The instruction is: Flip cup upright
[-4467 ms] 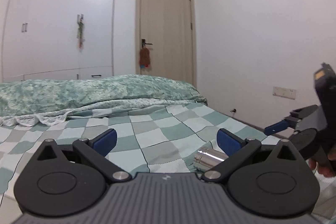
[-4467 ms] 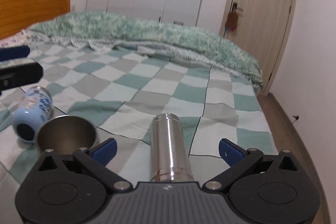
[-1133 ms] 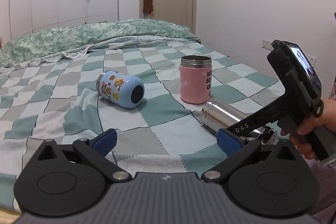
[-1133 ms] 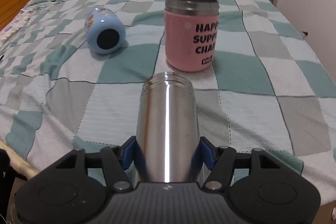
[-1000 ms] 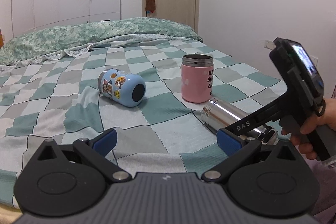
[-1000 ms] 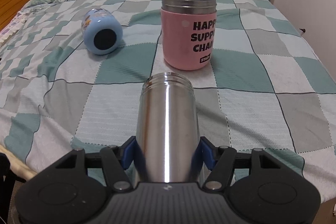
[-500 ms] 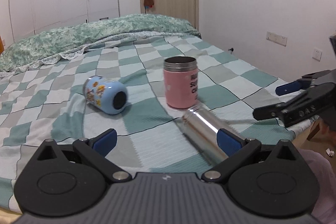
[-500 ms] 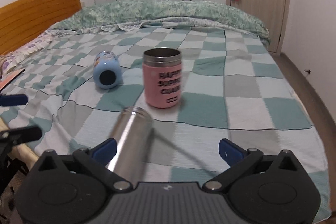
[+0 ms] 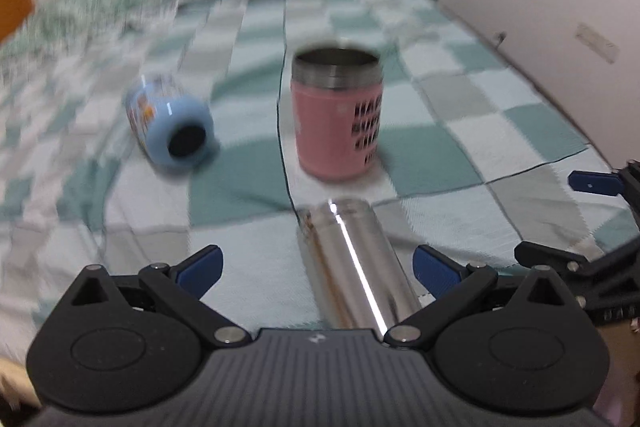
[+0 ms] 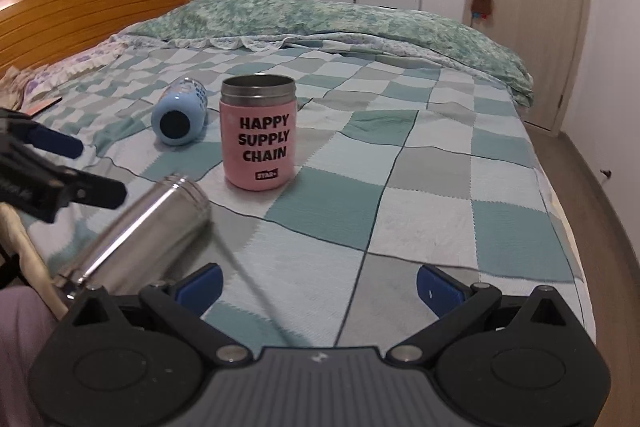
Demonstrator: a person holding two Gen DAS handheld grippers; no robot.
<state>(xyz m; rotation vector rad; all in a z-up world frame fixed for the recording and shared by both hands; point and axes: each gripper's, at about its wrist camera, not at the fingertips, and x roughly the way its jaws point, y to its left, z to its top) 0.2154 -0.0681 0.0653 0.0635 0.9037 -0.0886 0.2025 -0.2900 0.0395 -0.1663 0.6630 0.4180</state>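
A steel cup lies on its side on the checked bedspread, mouth pointing away; it also shows in the right wrist view. My left gripper is open, its fingers either side of the cup's near half without touching. My right gripper is open and empty, to the right of the cup. A pink "HAPPY SUPPLY CHAIN" cup stands upright behind it. A blue cartoon cup lies on its side further left.
The checked bedspread ends at the bed's right edge with wood floor beyond. A rumpled green quilt lies at the far end, a wooden headboard at left. The door and wardrobes are behind.
My right gripper opened, let go of the steel cup and drew back to the right. My left gripper swung in and now straddles the lying steel cup. The left view is motion-blurred.
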